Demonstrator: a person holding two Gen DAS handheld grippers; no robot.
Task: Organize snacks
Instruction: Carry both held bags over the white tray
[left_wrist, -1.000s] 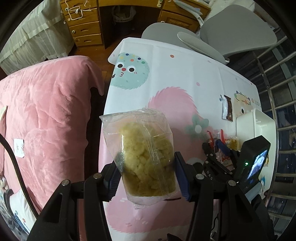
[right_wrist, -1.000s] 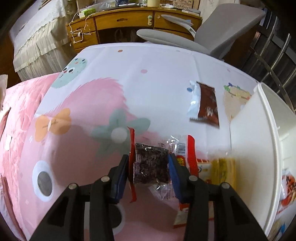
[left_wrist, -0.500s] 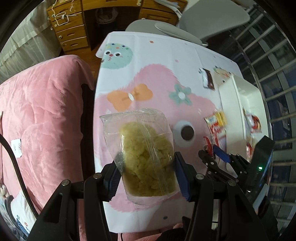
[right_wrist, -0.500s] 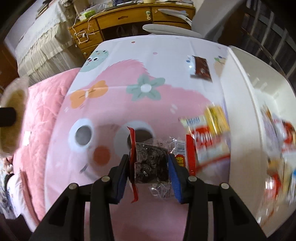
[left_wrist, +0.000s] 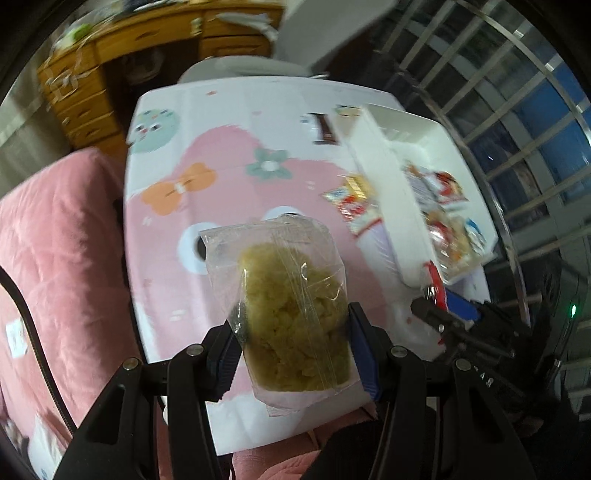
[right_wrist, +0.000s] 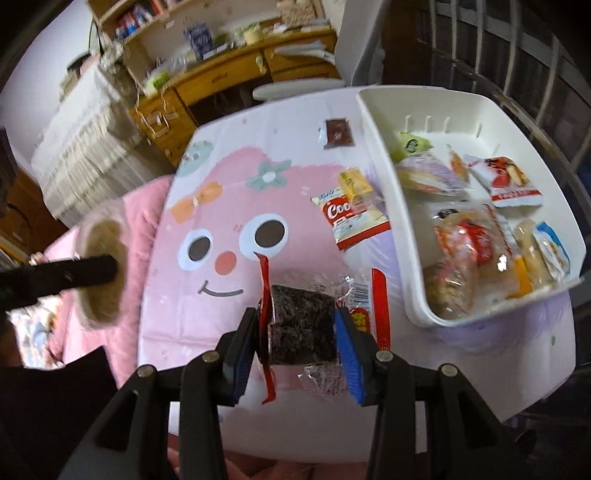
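Left fingers (left_wrist: 225, 350) pinch clear bag of yellow crumbly snack (left_wrist: 291, 317); right fingers (right_wrist: 347, 350) pinch dark, red-edged packet (right_wrist: 303, 325).

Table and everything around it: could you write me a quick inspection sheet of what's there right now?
Surface: table under a cartoon-face cloth.
Job's things: white bin holding several snack packs; red cookie pack, yellow pack and brown packet lie on the cloth.
Clutter: nothing seen.
Grippers: left gripper shut on a clear bag of yellow snack; right gripper shut on a dark snack pack.
Cables: black cable at left.
Surroundings: pink blanket, wooden desk, window bars.
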